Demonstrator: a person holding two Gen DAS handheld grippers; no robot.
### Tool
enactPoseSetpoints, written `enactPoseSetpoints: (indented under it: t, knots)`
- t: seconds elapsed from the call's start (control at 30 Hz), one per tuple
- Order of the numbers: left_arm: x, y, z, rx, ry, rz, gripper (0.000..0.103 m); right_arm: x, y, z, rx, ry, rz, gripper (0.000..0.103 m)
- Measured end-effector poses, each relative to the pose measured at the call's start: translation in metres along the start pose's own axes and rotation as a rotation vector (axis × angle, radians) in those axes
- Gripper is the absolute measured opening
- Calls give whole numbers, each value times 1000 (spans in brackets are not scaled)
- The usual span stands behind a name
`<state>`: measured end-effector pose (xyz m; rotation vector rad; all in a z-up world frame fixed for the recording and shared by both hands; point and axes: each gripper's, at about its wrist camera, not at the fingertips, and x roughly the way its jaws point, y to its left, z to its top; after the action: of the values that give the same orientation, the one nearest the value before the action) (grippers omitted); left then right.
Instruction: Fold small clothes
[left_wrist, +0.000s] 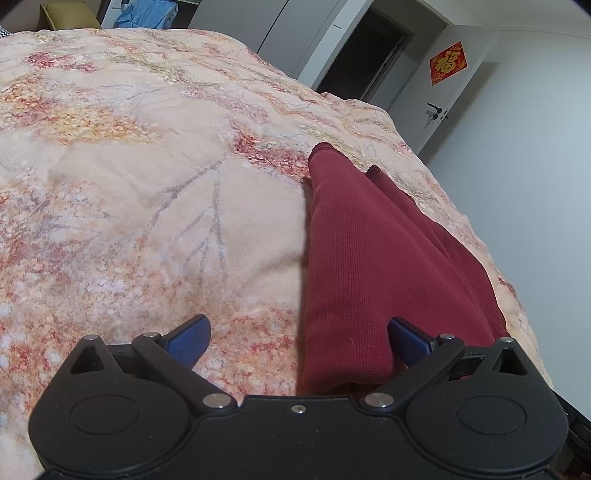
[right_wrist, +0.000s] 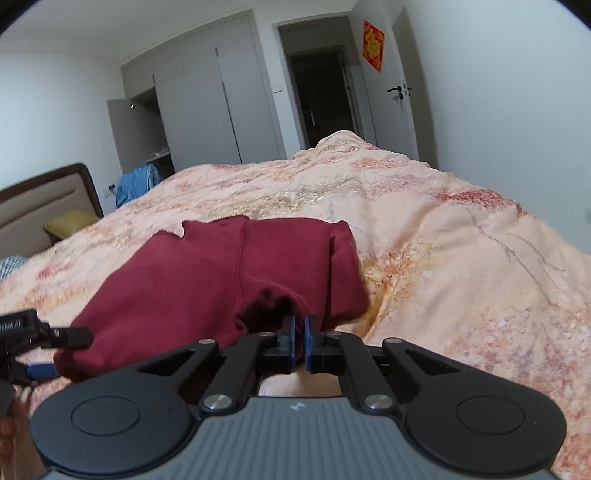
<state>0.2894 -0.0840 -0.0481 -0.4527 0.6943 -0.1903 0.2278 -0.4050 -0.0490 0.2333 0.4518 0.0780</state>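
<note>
My right claw (right_wrist: 300, 332) is closed tight on a pinch of the maroon garment (right_wrist: 229, 273). The fabric bunches up into a dark pucker right at the tips, so I've got the near edge, approx at the middle seam. Left claw (left_wrist: 299, 341) is wide open, gripping nothing: its right pad (left_wrist: 406, 338) sits against the side of the garment's near end and its left pad (left_wrist: 188, 341) is over bare bedspread (left_wrist: 129, 184).

Garment lies on the bed, flat, near the edge closest to me. From the right wrist cam it spreads away and to the left of my closed tips, w/ a folded flap along its right side. From the left wrist cam its long axis runs straight away from the claw, narrowing to a far end up the bed.

What the next move turns on, imo: the cloth's length points away from both claws, so a fold means carrying the near edge fwd toward that far end. Right claw already has that edge; left is next to the other near corner but hasn't closed. Lifting w/ only one side gripped will prob skew the fold.
</note>
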Motion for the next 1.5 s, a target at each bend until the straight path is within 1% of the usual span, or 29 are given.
enactPoseSetpoints:
  t: [0.03,0.1,0.13,0.17,0.2,0.23,0.37,0.43,0.53,0.6,0.63,0.67,0.8,0.83,0.87,0.93,1.03,1.1,1.2,1.3,1.37,1.4,1.5]
  knots:
    - [0,1,1,-1,2,-2,102,-1,-1,0,3,4,0,7]
    - [-1,1,1,0,4,-4,102,-5,-7,0,26,-1,11,14]
    - [-1,1,2,4,6,-3,102,-7,-9,1,40,-9,13,28]
    - [-1,0,2,13,11,-1,102,-10,-12,2,53,-19,10,48]
    - [-1,-1,3,22,16,3,102,-13,-15,3,64,-30,7,55]
    - [-1,-2,4,27,20,7,102,-14,-17,5,74,-43,7,60]
    - [-1,-2,5,30,28,11,102,-6,-25,19,90,-60,15,61]
    - [0,-2,5,31,29,11,102,4,-26,31,87,-64,37,61]
    - [0,-2,6,32,34,11,102,30,-25,49,58,-26,43,60]
    - [0,-2,6,34,36,10,102,50,-25,58,30,11,42,55]
    - [0,-2,6,34,37,10,102,59,-25,61,14,37,37,52]
    - [0,-2,6,35,37,10,102,67,-24,63,-2,58,27,40]
    - [0,-3,6,38,38,11,102,81,-17,65,-77,89,48,20]
    - [0,-3,6,41,38,12,102,83,-14,65,-101,89,50,9]
    - [0,-4,5,43,39,12,102,84,-11,66,-123,84,50,7]
    - [0,-5,5,50,39,10,102,84,-9,70,-149,53,32,7]
    - [0,-8,4,57,37,17,102,87,-15,79,-111,10,17,7]
    - [0,-9,4,64,39,19,102,96,-17,76,-107,26,2,6]
    - [-6,-9,6,56,38,6,102,108,-17,62,-145,62,-30,6]
    - [-13,-6,15,38,17,2,102,101,-22,61,-105,36,-28,6]
    - [-18,-6,23,33,-15,-6,102,93,-25,62,-80,11,-25,11]
    - [-18,-6,28,35,-24,-8,102,89,-26,63,-73,3,-26,12]
    - [-14,-7,39,54,-26,25,102,82,-32,63,-27,-2,10,16]
